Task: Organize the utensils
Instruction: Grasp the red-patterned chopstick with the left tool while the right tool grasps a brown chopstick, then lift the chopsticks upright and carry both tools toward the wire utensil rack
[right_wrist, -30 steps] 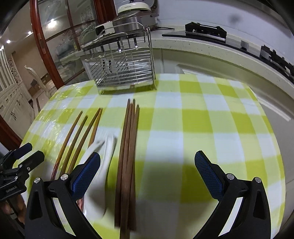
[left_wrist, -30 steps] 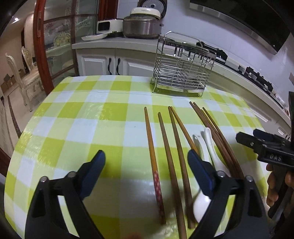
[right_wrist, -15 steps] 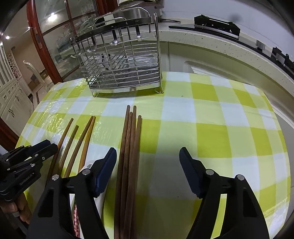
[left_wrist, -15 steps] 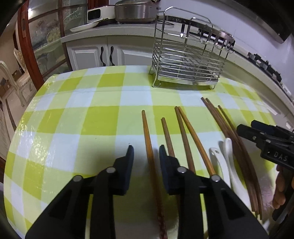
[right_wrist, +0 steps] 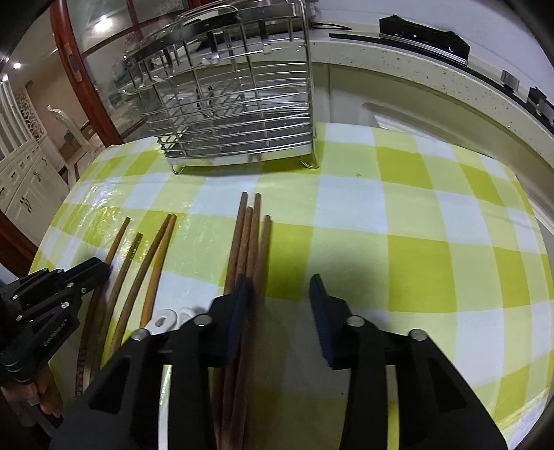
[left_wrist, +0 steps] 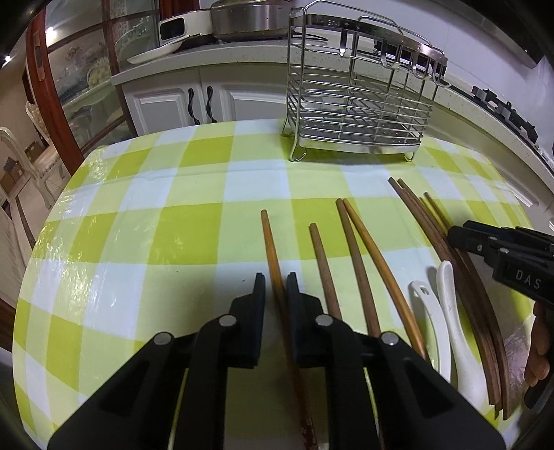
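Down on the checked tablecloth (left_wrist: 145,242), the left gripper (left_wrist: 276,287) has just been closing and now pinches a single light chopstick (left_wrist: 270,242). Meanwhile the right gripper (right_wrist: 280,290), also just closing, stands apart around the rightmost of the dark chopsticks (right_wrist: 247,235), one pad touching them. Beyond stands the wire rack (left_wrist: 356,100).

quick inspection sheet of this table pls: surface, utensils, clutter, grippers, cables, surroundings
surface: green checked tablecloth, glossy, flat
job's things: wire rack at far edge; light chopstick; three more chopsticks beside it; dark chopstick bundle; two white spoons
clutter: nothing seen
grippers: left gripper just closed, fingers on the light chopstick; right gripper has been closing, open, bundle at one finger
cables: nothing seen
surroundings: kitchen counter, pot, glass cabinet
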`<state>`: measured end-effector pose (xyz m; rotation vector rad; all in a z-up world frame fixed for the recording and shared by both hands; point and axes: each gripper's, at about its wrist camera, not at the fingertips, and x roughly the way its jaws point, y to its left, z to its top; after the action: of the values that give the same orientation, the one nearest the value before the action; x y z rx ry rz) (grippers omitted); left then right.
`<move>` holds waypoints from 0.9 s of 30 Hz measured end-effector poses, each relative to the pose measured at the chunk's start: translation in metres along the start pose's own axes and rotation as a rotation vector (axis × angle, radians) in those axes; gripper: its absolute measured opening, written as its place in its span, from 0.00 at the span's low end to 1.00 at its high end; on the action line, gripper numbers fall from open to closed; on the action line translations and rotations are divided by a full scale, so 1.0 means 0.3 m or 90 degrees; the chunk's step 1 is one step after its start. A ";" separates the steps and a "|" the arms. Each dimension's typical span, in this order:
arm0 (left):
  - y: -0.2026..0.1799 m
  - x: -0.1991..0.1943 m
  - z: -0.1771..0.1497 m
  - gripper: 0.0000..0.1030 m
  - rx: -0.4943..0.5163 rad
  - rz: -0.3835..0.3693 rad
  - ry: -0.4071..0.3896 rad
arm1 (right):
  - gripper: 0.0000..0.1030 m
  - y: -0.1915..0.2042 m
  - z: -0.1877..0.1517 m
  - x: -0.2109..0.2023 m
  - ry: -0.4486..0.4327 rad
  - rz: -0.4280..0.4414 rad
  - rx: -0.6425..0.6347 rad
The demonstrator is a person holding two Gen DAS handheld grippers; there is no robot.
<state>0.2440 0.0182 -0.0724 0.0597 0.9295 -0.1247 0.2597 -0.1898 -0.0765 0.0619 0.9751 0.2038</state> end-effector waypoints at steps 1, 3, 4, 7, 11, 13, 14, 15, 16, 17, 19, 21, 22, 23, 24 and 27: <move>0.001 0.000 0.000 0.11 0.000 0.000 0.000 | 0.19 -0.002 0.000 -0.001 0.000 0.005 0.001; 0.004 -0.001 0.001 0.11 -0.002 -0.002 0.000 | 0.18 -0.007 -0.002 -0.004 0.001 0.013 0.001; 0.003 0.001 0.002 0.10 -0.002 -0.002 0.000 | 0.18 -0.010 -0.003 -0.005 0.002 0.017 0.000; 0.004 0.003 0.003 0.09 0.000 0.001 0.000 | 0.13 -0.013 -0.010 0.001 0.011 0.024 -0.001; 0.006 0.006 0.008 0.09 0.004 0.002 0.003 | 0.11 -0.027 -0.007 0.008 0.014 0.028 0.010; 0.001 0.009 0.012 0.09 0.016 0.008 0.006 | 0.11 -0.021 -0.005 0.011 0.017 0.021 0.000; -0.002 0.009 0.012 0.09 0.020 0.010 0.007 | 0.11 -0.019 -0.004 0.012 0.018 0.020 -0.002; -0.004 0.010 0.013 0.09 0.026 0.012 0.008 | 0.11 -0.019 -0.003 0.012 0.019 0.020 -0.004; -0.002 0.010 0.014 0.09 0.027 0.011 0.009 | 0.11 -0.019 -0.002 0.012 0.019 0.021 -0.006; -0.001 0.010 0.014 0.08 0.027 0.009 0.010 | 0.11 -0.027 -0.001 0.012 0.020 0.029 0.000; 0.005 0.008 0.016 0.07 0.023 0.002 0.014 | 0.07 -0.045 0.002 0.013 0.022 0.045 0.012; 0.014 -0.007 0.015 0.07 0.018 0.001 0.010 | 0.07 -0.055 0.001 0.004 0.019 0.041 0.013; 0.015 -0.014 0.016 0.07 0.017 0.000 0.007 | 0.07 -0.056 0.000 -0.003 0.017 0.040 0.011; 0.017 -0.022 0.017 0.07 0.015 -0.001 0.004 | 0.07 -0.059 0.001 -0.010 0.016 0.042 0.010; 0.018 -0.032 0.017 0.07 0.015 -0.001 0.000 | 0.06 -0.060 0.001 -0.022 0.013 0.042 0.010; 0.019 -0.069 0.021 0.07 0.014 -0.007 -0.014 | 0.06 -0.056 0.005 -0.061 0.001 0.046 0.006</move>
<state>0.2375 0.0249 -0.0520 0.0733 0.9062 -0.1459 0.2534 -0.2098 -0.0632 0.1058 0.9771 0.2648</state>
